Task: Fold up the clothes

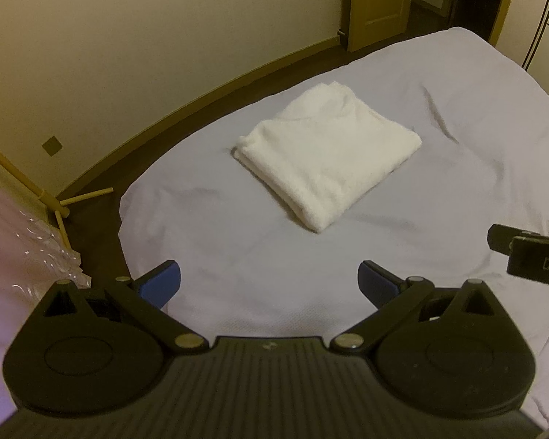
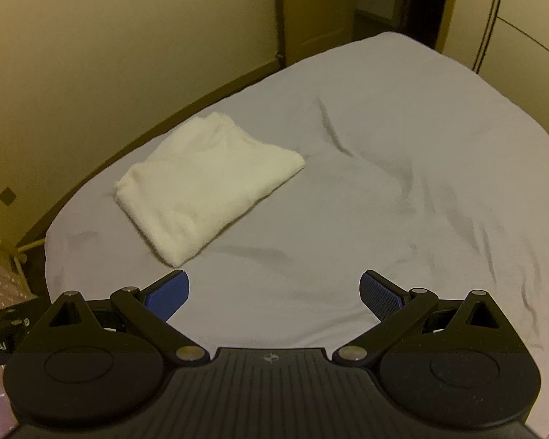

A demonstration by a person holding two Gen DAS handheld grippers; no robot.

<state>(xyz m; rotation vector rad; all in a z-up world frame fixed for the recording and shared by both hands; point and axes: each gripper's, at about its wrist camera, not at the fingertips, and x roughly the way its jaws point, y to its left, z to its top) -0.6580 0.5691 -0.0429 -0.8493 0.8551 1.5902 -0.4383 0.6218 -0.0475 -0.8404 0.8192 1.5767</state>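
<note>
L wrist: bed (image 1: 439, 117) w/ folded towel (image 1: 325, 153) | cream walls (image 1: 128, 55) | both tongs agape

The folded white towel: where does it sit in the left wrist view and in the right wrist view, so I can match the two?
Left wrist: the folded white towel lies near the picture's centre, ahead of the open left tool.
Right wrist: the towel lies left of centre, ahead and left of the open right tool.
Shared landmark: the dark crease in the bed sheet, right of the towel in both.
</note>
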